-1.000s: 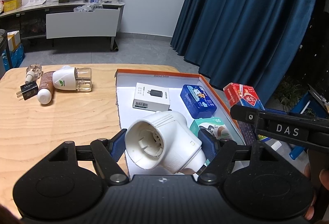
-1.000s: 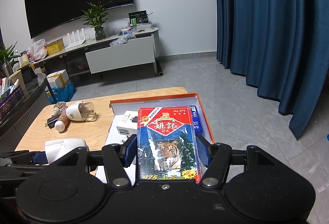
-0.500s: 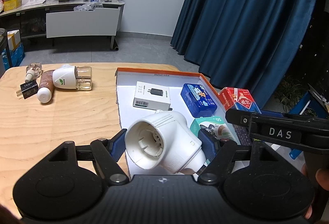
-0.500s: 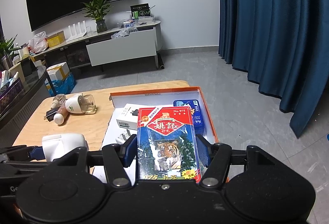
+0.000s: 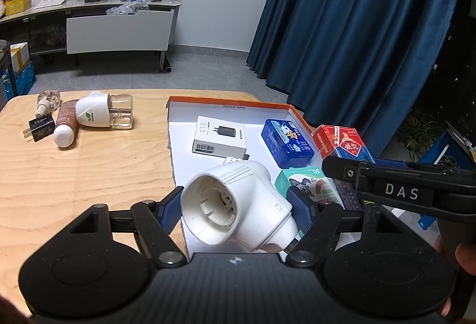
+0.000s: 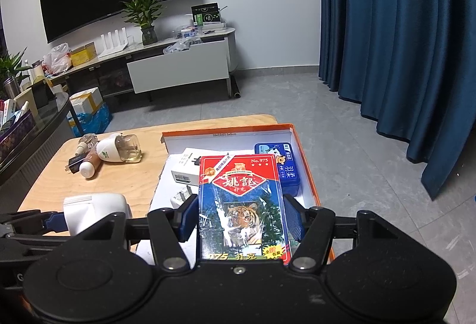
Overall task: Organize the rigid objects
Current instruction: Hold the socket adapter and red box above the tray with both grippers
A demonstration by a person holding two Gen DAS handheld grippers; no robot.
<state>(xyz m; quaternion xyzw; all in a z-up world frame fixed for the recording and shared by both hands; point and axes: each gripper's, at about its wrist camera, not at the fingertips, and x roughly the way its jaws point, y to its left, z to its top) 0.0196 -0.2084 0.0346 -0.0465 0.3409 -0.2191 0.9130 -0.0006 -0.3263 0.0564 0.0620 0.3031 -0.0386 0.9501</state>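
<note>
Left gripper: blue-padded fingers clamped on a white plastic device, open round end toward the camera, held above the near left part of an orange-rimmed box; its rear end cut off by the gripper body, what it is cannot be told; Right gripper: fingers clamped on a playing-card pack printed with a tiger, held over the box's right side; the pack's lower edge hidden behind the gripper body; in the left wrist view only its red and blue front end shows, above the black bar marked DAS; Box contents, on its white floor: white charger carton, blue case beside it, teal-and-white carton partly hidden by the gripper fingers, a small white plug mostly covered in both views; Tabletop, wooden, left of the box: clear-bottomed white vaporizer, brown tube with white cap, black plug adapter, small clear bottle, lying close together, labels too small to read; A person's fingertips at the right edge, cropped.
</note>
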